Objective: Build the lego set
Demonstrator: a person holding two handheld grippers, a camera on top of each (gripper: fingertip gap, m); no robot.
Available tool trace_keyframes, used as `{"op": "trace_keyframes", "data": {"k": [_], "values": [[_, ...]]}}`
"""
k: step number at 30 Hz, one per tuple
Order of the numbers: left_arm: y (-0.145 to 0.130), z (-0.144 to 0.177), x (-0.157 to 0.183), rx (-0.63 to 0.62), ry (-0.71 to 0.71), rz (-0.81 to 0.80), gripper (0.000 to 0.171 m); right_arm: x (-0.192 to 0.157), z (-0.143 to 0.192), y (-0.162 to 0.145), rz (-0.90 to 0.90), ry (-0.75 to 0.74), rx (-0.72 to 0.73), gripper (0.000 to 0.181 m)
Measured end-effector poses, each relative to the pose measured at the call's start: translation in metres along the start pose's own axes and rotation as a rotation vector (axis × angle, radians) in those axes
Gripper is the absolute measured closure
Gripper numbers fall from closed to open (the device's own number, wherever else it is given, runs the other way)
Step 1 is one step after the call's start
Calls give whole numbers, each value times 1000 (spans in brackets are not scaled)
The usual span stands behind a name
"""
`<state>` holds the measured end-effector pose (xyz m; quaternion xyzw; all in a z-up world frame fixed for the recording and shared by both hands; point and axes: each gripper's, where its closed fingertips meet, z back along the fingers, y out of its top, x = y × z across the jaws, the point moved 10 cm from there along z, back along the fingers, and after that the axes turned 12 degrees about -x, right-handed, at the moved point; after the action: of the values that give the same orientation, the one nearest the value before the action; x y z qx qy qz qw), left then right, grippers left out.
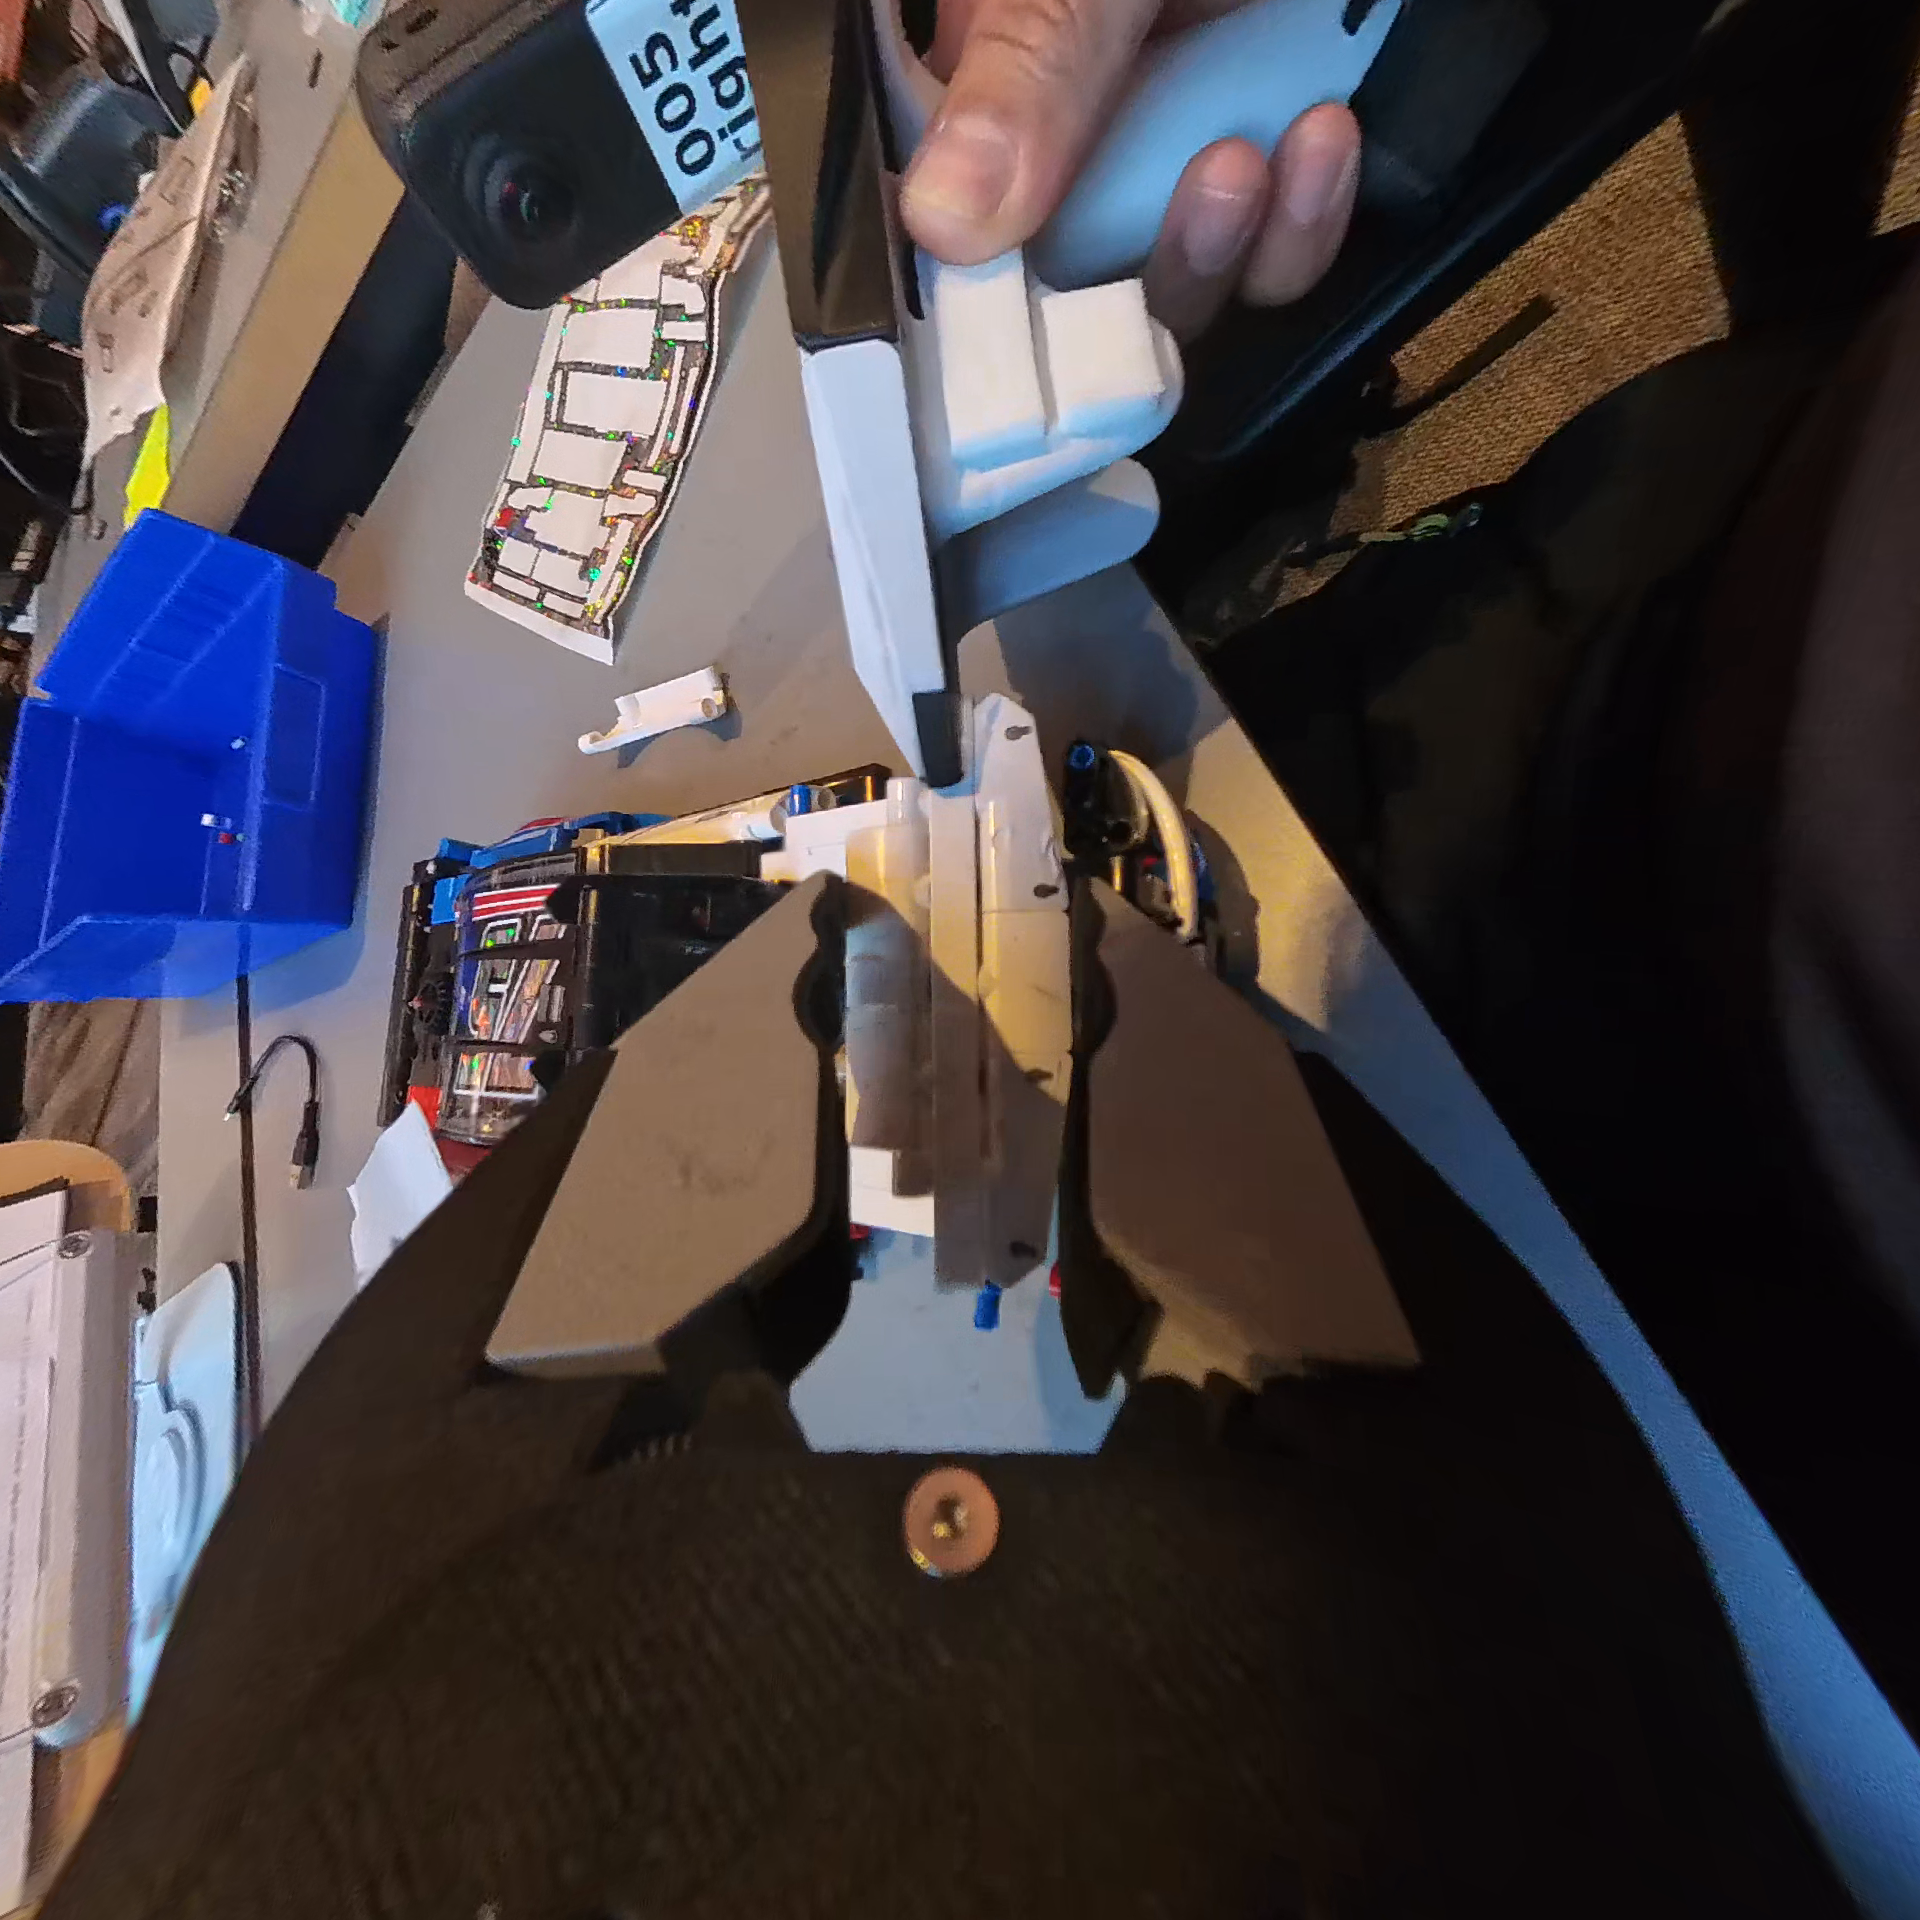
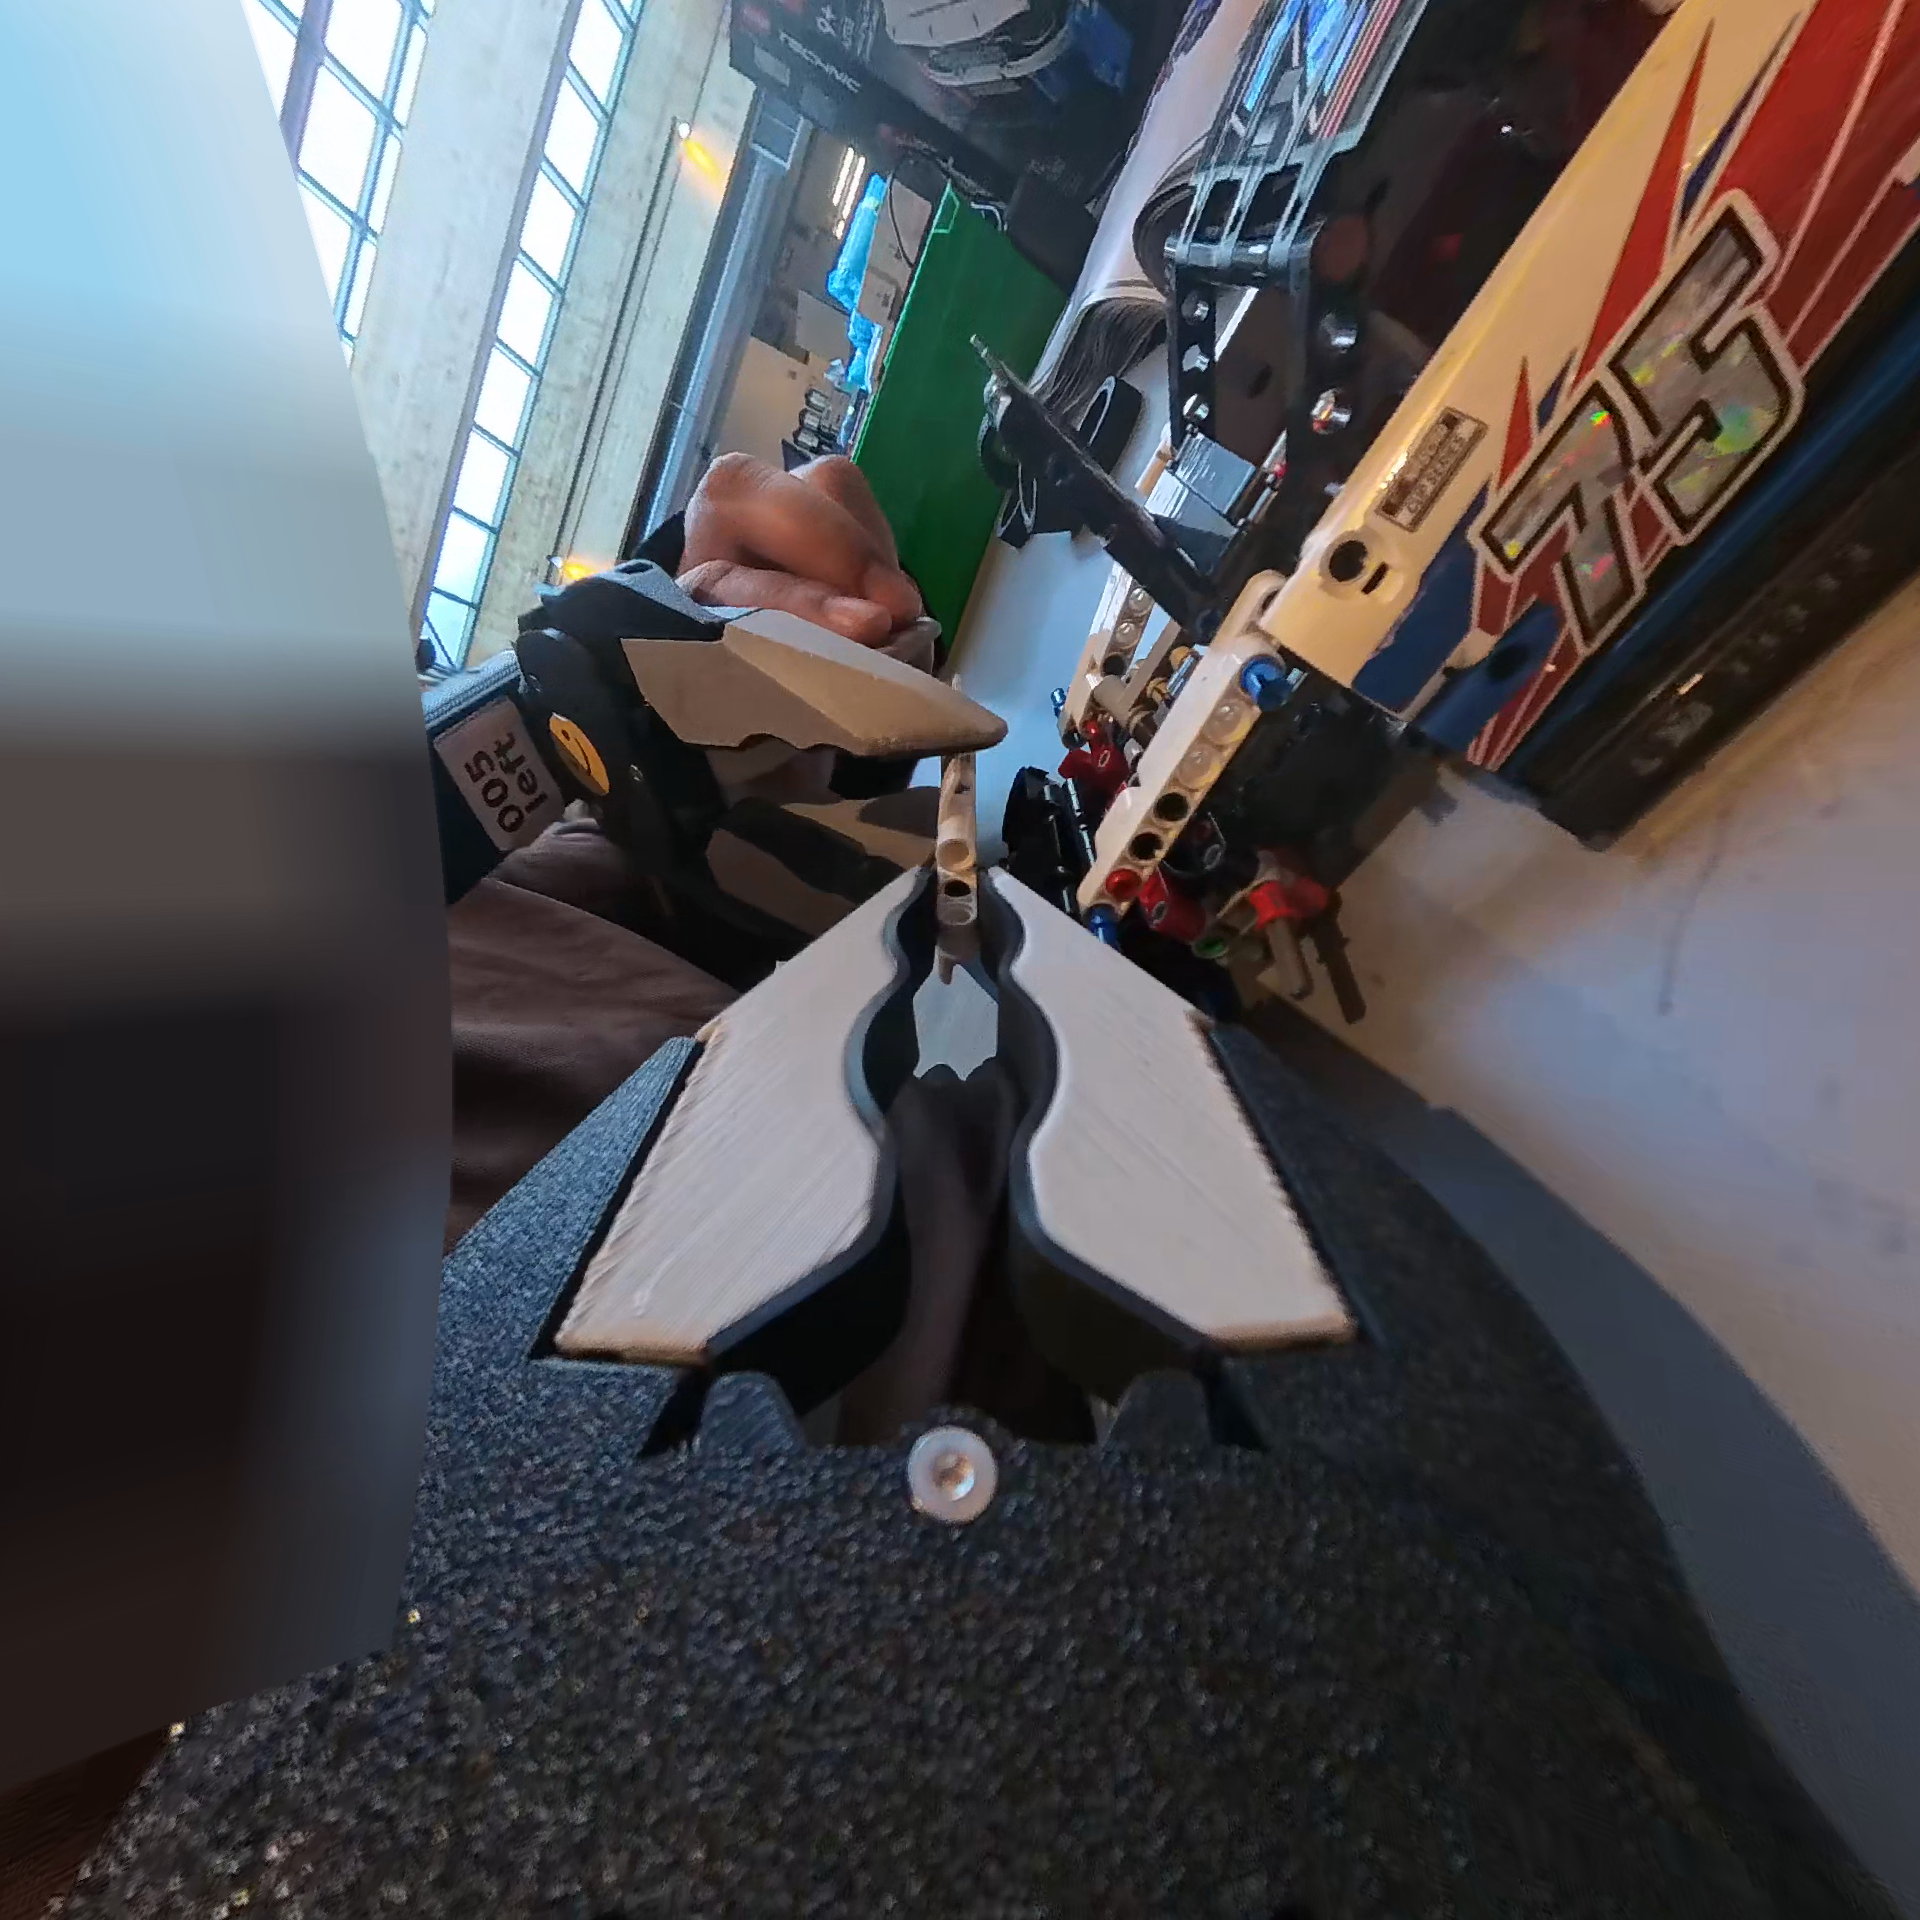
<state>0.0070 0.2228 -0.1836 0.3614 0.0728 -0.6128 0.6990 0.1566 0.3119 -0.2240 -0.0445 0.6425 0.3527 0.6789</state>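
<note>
Left wrist view: left gripper [image 1: 951, 904] fingers clamp the white panel [image 1: 997, 987] (right gripper [image 2: 954, 883] pinches its end).

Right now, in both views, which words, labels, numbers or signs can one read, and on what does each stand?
I do not copy writing; here is what bears it.
White label, readable: on the right gripper's camera.
White label, readable: on the left gripper's body.
Large holographic figures, readable: car model's side panel.
Small grey plate sticker: too small.
Black box, top: brand word, readable.
Paper, lower left: blurred.
</note>
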Motion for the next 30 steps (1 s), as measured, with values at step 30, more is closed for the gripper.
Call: {"op": "trace_keyframes", "data": {"k": [30], "values": [[-16,-15,-40,-64,-568,155,132,-13,9,8,551,-475,-289,174]]}}
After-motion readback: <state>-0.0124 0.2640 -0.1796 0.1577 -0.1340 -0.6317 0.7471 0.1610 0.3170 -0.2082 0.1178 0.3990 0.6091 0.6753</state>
